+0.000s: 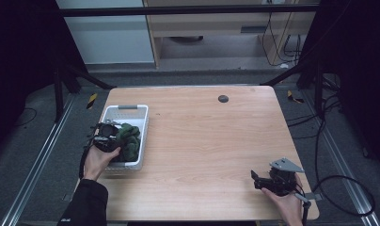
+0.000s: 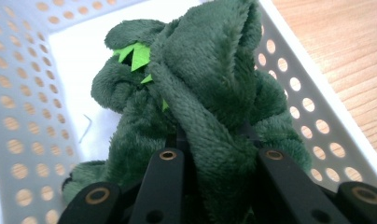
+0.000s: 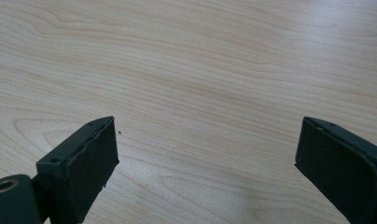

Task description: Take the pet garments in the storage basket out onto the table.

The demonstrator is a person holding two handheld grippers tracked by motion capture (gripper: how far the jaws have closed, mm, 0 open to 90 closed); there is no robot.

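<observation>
A dark green plush toy with light green felt bits lies in a white perforated basket at the table's left edge. My left gripper reaches into the basket from the left and is shut on the plush toy. In the left gripper view, a thick fold of the plush toy is pinched between the two black jaws of my left gripper, with the basket wall around it. My right gripper rests low near the table's front right corner. Its jaws stand wide apart over bare wood, so my right gripper is open.
The wooden table has a small black round cap near its far edge. Cables trail on the floor to the right. Dark frame legs stand at both far corners.
</observation>
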